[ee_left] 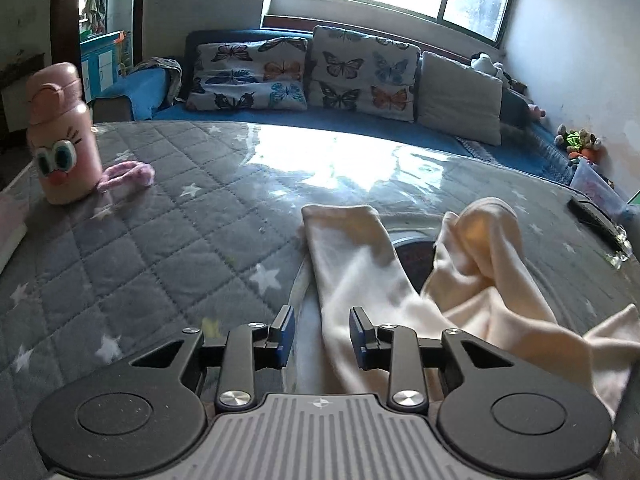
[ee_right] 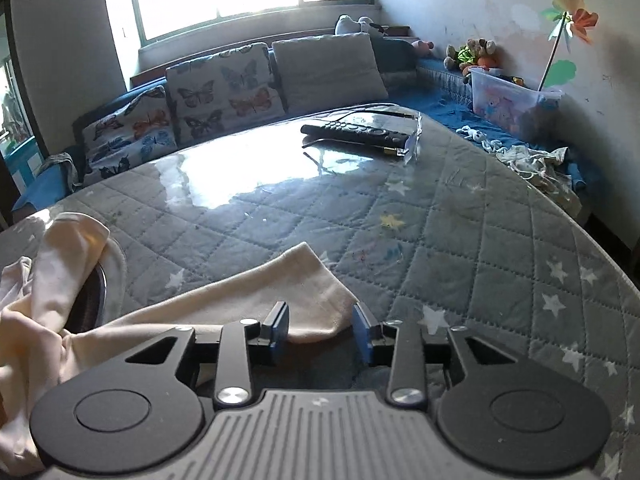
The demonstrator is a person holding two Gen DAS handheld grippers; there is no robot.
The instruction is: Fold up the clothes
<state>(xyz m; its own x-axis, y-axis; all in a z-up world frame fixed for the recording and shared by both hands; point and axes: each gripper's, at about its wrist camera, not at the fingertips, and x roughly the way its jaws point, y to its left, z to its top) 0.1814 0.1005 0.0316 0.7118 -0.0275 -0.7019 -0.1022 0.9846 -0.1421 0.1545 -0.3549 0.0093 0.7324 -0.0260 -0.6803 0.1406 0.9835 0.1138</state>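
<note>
Quilted grey table (ee_left: 168,240): cream garment (ee_left: 360,280) lies rumpled and unfolded at the near edge, both legs splayed; left gripper (ee_left: 322,338) and right gripper (ee_right: 321,330) spread wide, gripping nothing, so folding looks barely started.

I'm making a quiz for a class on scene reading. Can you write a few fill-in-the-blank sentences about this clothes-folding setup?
1. The cream garment lies on a grey quilted table cover printed with white ____.
2. Both the left gripper and the right gripper have their jaws ____.
3. The cushions on the sofa are printed with ____.
4. The pink bottle stands ____.

Missing words: stars; open; butterflies; upright
</note>
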